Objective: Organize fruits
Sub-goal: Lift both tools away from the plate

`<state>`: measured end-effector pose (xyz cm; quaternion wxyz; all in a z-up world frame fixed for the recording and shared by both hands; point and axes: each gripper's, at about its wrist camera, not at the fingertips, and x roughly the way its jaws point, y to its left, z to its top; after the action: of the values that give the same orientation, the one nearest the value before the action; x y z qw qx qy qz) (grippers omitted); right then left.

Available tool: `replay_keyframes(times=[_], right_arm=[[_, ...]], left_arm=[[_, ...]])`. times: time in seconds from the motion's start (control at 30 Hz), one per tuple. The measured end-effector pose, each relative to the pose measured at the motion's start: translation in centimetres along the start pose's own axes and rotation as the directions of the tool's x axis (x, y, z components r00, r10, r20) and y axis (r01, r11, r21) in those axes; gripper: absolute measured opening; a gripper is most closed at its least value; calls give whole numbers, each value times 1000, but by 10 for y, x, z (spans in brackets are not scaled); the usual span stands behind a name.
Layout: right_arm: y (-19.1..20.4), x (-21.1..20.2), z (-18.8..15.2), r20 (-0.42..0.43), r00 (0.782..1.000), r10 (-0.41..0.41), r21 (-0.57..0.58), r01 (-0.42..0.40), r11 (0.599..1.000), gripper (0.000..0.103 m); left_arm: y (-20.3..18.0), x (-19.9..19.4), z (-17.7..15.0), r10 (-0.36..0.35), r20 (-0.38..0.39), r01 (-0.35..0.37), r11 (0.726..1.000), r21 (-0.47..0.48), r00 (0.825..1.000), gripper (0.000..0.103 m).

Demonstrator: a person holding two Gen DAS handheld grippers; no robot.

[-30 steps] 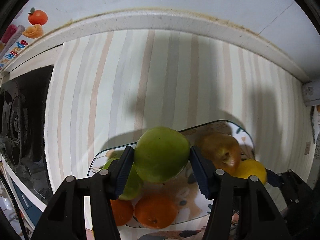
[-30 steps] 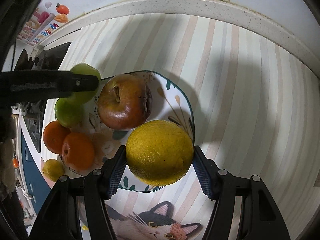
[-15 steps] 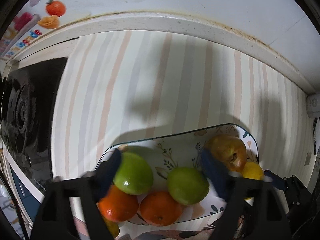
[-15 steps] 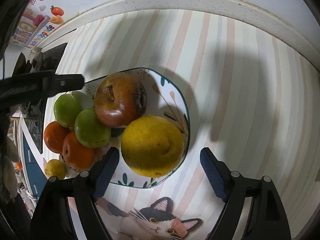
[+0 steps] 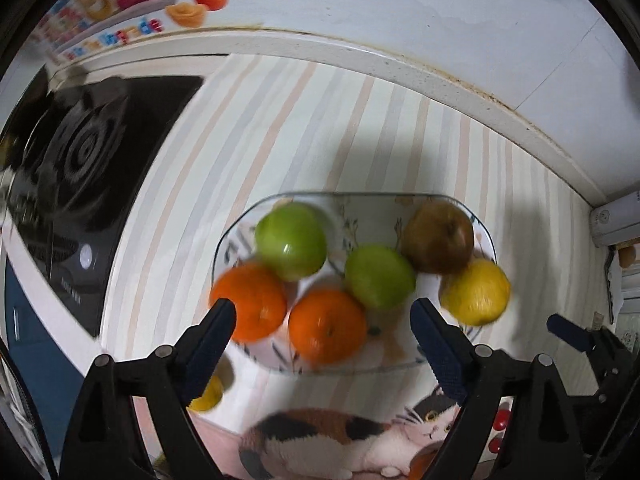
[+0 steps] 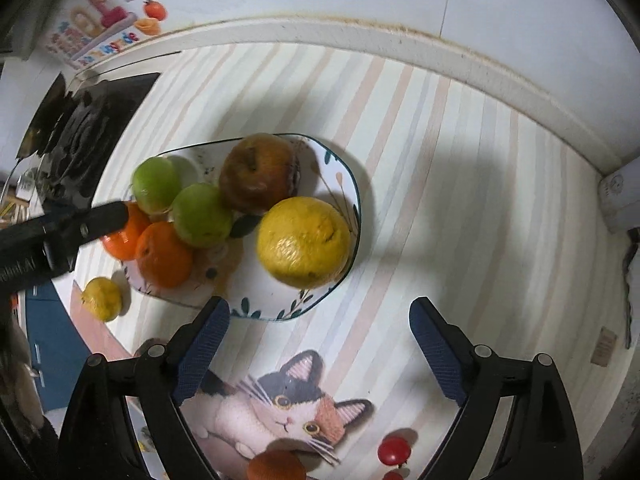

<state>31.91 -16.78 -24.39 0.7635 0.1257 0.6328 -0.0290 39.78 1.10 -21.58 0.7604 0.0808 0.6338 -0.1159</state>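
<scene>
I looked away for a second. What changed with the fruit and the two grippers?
The left gripper let go of a green apple onto the plate; the right gripper released the big yellow citrus there. Both opened and pulled back. The oranges, brown apple and plate stayed.

A second earlier the left tool point(image 5: 322, 316) was clamped on a green apple point(image 5: 379, 276) above the plate point(image 5: 352, 368); half a second later its jaws had parted and that apple lay on the plate between the other green apple point(image 5: 291, 240) and the brown apple point(image 5: 438, 236). The tool had since drawn back and up, jaws wide apart, so more of the stove point(image 5: 76, 160) and the wall stickers point(image 5: 120, 0) came into view. Likewise the right tool point(image 6: 319, 318) had gripped the yellow citrus point(image 6: 304, 242), then released it onto the plate's near side beside the brown apple, and pulled back clear of the rim, showing the cat print point(image 6: 280, 404) on the table.
</scene>
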Motion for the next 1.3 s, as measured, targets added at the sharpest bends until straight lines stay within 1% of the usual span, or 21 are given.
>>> replay_keyframes(times=[0.1, 0.2, 0.3, 0.5, 0.67, 0.83, 1.07, 1.17, 1.3], right_arm=[[5, -16, -5, 25, 1000, -1, -26, 2, 1000, 94], [12, -35, -11, 56, 998, -7, -59, 10, 998, 94], [16, -53, -19, 86, 996, -7, -85, 14, 996, 94], [16, -87, -37, 124, 992, 14, -113, 0, 994, 94], [18, -121, -54, 164, 986, 41, -139, -18, 990, 94], [20, -153, -72, 208, 976, 60, -166, -26, 986, 94], [11, -190, -95, 244, 966, 84, -171, -43, 984, 94], [10, -202, -102, 260, 961, 94, -175, -48, 983, 94], [10, -211, -110, 261, 959, 111, -177, -66, 982, 94]], left_arm=[[-1, -14, -21, 28, 40, -27, 1000, -15, 999, 89], [-1, -27, -36, 38, 70, -36, 999, -35, 997, 89], [-3, -44, -52, 69, 117, -63, 997, -54, 991, 89], [-10, -82, -78, 87, 195, -76, 995, -61, 977, 89], [-20, -116, -99, 54, 245, -40, 997, -61, 968, 89], [-26, -147, -114, 60, 295, -43, 997, -64, 954, 89], [-33, -176, -131, 54, 336, -36, 998, -59, 940, 89], [-35, -188, -138, 49, 359, -29, 998, -61, 932, 89], [-38, -197, -147, 37, 371, -17, 998, -58, 928, 89]])
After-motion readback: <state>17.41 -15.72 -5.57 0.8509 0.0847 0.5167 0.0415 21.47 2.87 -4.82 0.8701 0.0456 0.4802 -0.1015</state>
